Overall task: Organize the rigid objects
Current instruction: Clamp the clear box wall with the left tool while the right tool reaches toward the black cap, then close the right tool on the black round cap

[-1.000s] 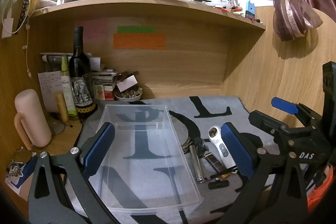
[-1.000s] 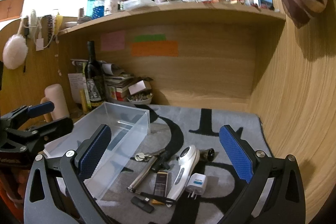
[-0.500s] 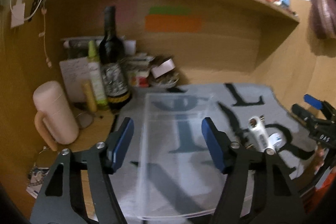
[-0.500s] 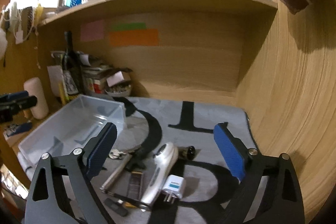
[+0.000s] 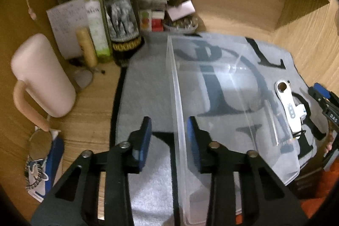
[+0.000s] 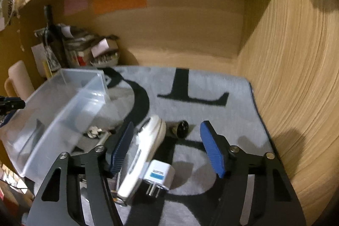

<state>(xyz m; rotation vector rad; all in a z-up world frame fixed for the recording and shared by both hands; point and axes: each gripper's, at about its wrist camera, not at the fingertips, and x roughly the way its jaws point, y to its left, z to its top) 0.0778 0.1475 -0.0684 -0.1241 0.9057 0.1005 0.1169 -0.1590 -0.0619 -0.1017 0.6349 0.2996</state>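
Both wrist views look steeply down, close over the shared clear bin (image 5: 237, 86) and mat (image 6: 211, 86).

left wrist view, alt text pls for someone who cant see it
The left tongs are closing astride the near wall of a clear plastic bin on a grey lettered mat. A dark wine bottle stands behind.

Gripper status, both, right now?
Left gripper: closing, jaws astride the clear bin wall, not yet pressing.
Right gripper: closing around white gadget, gap remaining.

Both claws (image 5: 169, 137) (image 6: 167, 147) closing, angled down
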